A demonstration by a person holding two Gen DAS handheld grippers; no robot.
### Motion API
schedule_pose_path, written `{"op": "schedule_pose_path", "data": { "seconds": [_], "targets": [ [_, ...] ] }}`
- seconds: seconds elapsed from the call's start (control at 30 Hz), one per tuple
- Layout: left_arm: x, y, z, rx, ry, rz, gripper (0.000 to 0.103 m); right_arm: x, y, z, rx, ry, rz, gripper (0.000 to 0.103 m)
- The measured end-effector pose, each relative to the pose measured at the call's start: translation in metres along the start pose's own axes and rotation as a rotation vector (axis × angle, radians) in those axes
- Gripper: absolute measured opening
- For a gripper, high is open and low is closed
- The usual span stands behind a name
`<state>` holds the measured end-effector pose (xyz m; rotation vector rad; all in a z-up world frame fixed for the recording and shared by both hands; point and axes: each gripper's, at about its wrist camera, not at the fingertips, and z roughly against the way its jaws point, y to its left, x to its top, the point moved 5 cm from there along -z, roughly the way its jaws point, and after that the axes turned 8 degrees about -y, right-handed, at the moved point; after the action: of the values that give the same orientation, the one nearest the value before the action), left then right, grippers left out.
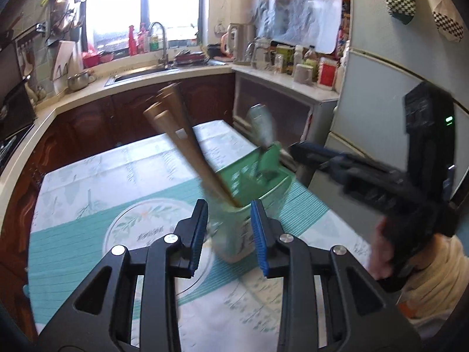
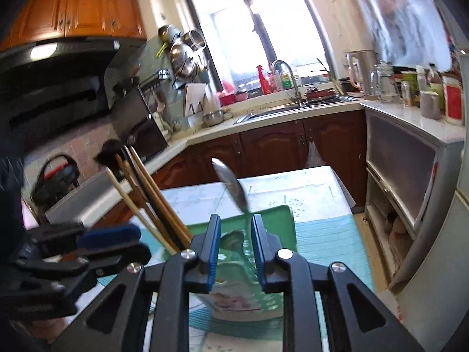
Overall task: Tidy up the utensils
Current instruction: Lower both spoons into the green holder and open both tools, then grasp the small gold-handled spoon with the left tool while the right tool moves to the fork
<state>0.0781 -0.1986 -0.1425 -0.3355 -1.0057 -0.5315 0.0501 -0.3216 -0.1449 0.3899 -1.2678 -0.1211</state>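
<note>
Utensils just dropped into green holder point(image 1: 258, 182) on table point(image 1: 88, 176).
Chopsticks point(image 1: 181, 138) and spoon point(image 2: 231, 182) upright inside; left gripper point(image 1: 228, 228) and right gripper point(image 2: 236, 249) both parted, gripping nothing. Best backed straight off, clear of leaning handles.

A home kitchen: a steel sink point(image 2: 281, 111) and tap point(image 2: 285, 73) under the window point(image 2: 258, 20), hanging pots point(image 2: 181, 50), a range hood point(image 2: 55, 70), wooden cabinets point(image 2: 73, 8), a fridge point(image 1: 381, 88)
</note>
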Motion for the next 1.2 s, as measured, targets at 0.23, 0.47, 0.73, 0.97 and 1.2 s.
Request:
{"op": "schedule_pose_path", "data": {
  "seconds": [0.23, 0.47, 0.73, 0.97, 1.2],
  "targets": [
    [-0.041, 0.070, 0.016, 0.084, 0.111, 0.082, 0.027, -0.010, 0.035, 0.021, 0.018, 0.038, 0.019, 0.030],
    [-0.072, 0.106, -0.006, 0.043, 0.235, 0.112, 0.027, -0.044, 0.062, 0.007, -0.005, 0.148, 0.068, 0.038],
    [-0.101, 0.121, -0.067, -0.039, 0.449, 0.079, 0.027, -0.093, 0.081, -0.023, -0.018, 0.281, 0.104, 0.038],
    [-0.094, 0.107, -0.108, -0.050, 0.520, -0.015, 0.023, -0.115, 0.079, -0.030, 0.003, 0.343, 0.074, 0.038],
    [-0.102, 0.093, -0.131, -0.022, 0.590, -0.128, 0.020, -0.117, 0.065, -0.031, 0.004, 0.350, 0.011, 0.038]
  ]
}}
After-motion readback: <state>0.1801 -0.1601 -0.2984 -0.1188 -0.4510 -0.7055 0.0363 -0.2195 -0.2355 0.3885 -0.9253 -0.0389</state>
